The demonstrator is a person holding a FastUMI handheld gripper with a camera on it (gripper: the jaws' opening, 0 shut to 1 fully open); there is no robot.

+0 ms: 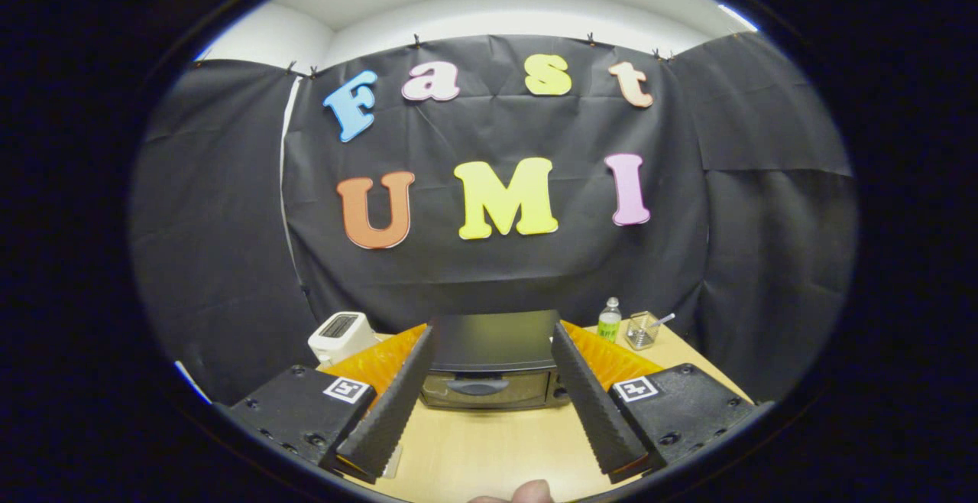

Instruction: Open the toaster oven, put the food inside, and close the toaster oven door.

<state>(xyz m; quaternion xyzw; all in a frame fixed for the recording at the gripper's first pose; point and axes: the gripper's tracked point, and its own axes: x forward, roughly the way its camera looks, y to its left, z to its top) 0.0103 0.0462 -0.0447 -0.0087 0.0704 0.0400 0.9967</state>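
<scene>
Hand-held gripper (493,381) is held agape, empty, before the toaster oven (489,365); door closed, stage undetermined.

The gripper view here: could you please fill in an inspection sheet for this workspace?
Surface: light wooden table.
Job's things: toaster oven ahead between the fingers, door shut, handle facing the gripper; food not seen.
Clutter: white toaster beyond the left finger; small bottle and clear cup holding a utensil beyond the right finger.
Grippers: gripper open, holding nothing, short of the oven.
Cables: nothing seen.
Surroundings: black cloth wall; a fingertip at the near edge.
</scene>
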